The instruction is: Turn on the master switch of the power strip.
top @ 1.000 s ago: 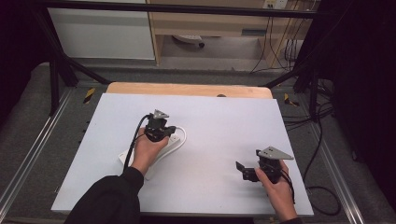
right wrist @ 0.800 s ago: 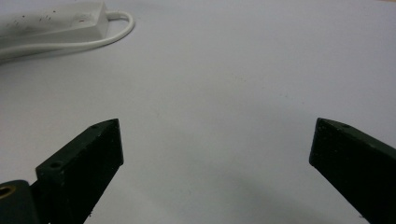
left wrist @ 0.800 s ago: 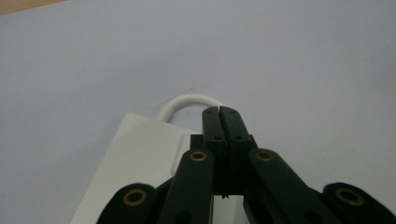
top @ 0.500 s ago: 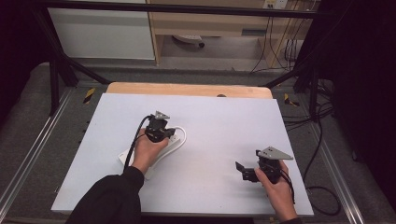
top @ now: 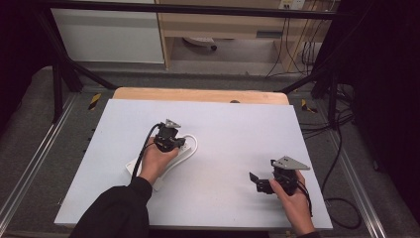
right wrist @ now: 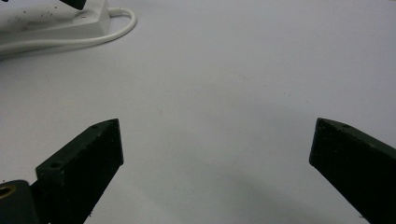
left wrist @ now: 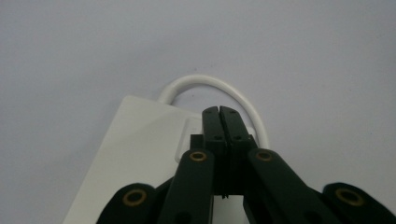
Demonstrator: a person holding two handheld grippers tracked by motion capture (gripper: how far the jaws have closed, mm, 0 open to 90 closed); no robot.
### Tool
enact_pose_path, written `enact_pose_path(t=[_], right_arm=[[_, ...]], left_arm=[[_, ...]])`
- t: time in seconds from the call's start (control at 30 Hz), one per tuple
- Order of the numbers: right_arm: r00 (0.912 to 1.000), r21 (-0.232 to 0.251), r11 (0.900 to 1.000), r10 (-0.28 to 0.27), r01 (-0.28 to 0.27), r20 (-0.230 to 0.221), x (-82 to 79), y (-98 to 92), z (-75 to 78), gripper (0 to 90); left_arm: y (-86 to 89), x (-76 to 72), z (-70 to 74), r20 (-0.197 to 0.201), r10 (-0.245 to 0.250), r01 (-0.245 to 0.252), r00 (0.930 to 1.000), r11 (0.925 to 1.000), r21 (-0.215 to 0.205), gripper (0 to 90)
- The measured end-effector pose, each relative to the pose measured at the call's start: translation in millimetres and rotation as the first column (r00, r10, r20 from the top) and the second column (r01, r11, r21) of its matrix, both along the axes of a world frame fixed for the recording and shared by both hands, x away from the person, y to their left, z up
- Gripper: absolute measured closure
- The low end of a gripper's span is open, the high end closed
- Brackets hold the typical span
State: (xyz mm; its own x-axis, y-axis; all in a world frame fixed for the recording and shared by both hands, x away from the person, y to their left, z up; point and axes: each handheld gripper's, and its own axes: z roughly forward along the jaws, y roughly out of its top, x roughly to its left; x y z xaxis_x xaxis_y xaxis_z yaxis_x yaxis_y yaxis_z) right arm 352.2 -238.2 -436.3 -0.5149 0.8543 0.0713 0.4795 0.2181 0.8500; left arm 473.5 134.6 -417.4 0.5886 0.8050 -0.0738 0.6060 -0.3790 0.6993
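- Left gripper (left wrist: 218,112): jaws pressed flat together, nothing between them. Tips sit over the cable end of the white power strip (left wrist: 135,140), pointing down at its top face; can't tell whether they touch it.
- High view: left gripper (top: 167,140) is over the far end of the power strip (top: 133,167), which lies at a slant on the left-centre of the white table (top: 233,129). The left hand covers most of the strip.
- White cable (left wrist: 219,88) leaves that end in a tight loop and curves back alongside the strip, flat on the table.
- Right gripper (right wrist: 212,144): jaws wide apart, bare table surface between them, nothing held.
- High view: right gripper (top: 262,182) sits low at the near right of the table, well apart from the strip, jaws aimed left.
- Right gripper view picks up the strip (right wrist: 56,25) and the cable (right wrist: 119,25) at upper left, far off.
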Motion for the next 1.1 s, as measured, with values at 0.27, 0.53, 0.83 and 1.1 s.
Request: enact_pose_path(t=[0.27,0.53,0.83,1.1], right_arm=[[1.0,0.0,1.0,0.002,-0.002,0.001,-0.3,0.0,0.2,3.2],[1.0,0.001,1.0,0.002,-0.002,0.001,-0.7,-0.4,0.5,3.2],[1.0,0.0,1.0,0.004,-0.004,0.001,-0.5,0.0,0.4,3.2],[1.0,-0.001,1.0,0.003,-0.003,0.0,-0.7,-0.1,0.5,3.3]], left_arm=[[0.2,1.2,-0.7,0.007,0.012,-0.012,0.9999,0.9999,0.003,90.0],[-0.7,2.3,-2.4,0.003,0.013,-0.013,0.9999,0.9999,0.004,90.0],[-2.2,2.2,-3.1,0.007,0.011,-0.011,0.9999,0.9999,0.011,90.0],[-1.5,2.3,-3.7,0.006,0.012,-0.012,0.9999,0.9999,0.01,90.0]])
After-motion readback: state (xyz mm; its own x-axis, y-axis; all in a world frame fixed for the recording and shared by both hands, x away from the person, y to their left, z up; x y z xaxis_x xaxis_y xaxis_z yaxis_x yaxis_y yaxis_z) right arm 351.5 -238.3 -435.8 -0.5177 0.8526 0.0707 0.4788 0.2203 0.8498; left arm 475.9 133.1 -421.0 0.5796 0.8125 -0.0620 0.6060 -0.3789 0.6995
